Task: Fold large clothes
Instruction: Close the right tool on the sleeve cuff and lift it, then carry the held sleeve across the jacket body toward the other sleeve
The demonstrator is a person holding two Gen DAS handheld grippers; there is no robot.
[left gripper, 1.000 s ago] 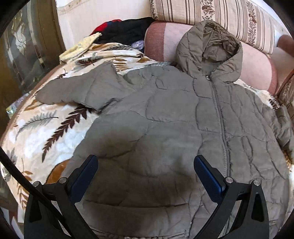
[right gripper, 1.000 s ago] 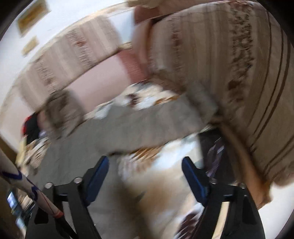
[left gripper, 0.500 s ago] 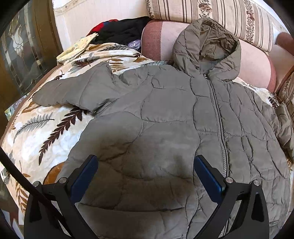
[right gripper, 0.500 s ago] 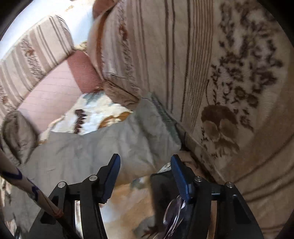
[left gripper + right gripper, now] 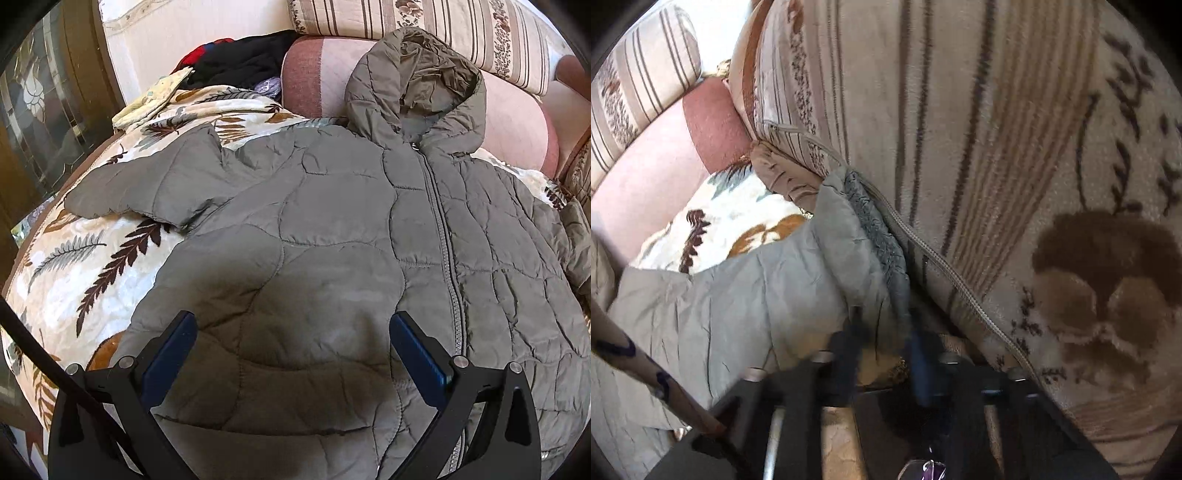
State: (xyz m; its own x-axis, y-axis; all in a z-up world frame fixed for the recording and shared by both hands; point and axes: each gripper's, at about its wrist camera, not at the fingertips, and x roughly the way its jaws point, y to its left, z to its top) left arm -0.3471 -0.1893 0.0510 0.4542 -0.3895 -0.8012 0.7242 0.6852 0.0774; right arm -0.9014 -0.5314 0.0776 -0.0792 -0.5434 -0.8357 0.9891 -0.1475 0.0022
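the right claw (image 5: 886, 354) is smeared by motion blur as its jaws close around the jacket cuff (image 5: 882, 258), so whether the pads press the fabric cannot be told. in the left wrist view the jacket (image 5: 332, 240) has its hem cut off by the lower edge, and its far sleeve (image 5: 576, 236) runs out of the picture's right side.

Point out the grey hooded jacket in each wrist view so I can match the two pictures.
Left wrist view: the jacket fills the centre, laid flat and zipped, hood at the top.
Right wrist view: only one sleeve of it shows, at the left and centre, its cuff against the striped cushion.
Shared landmark: the leaf-print blanket under the jacket.
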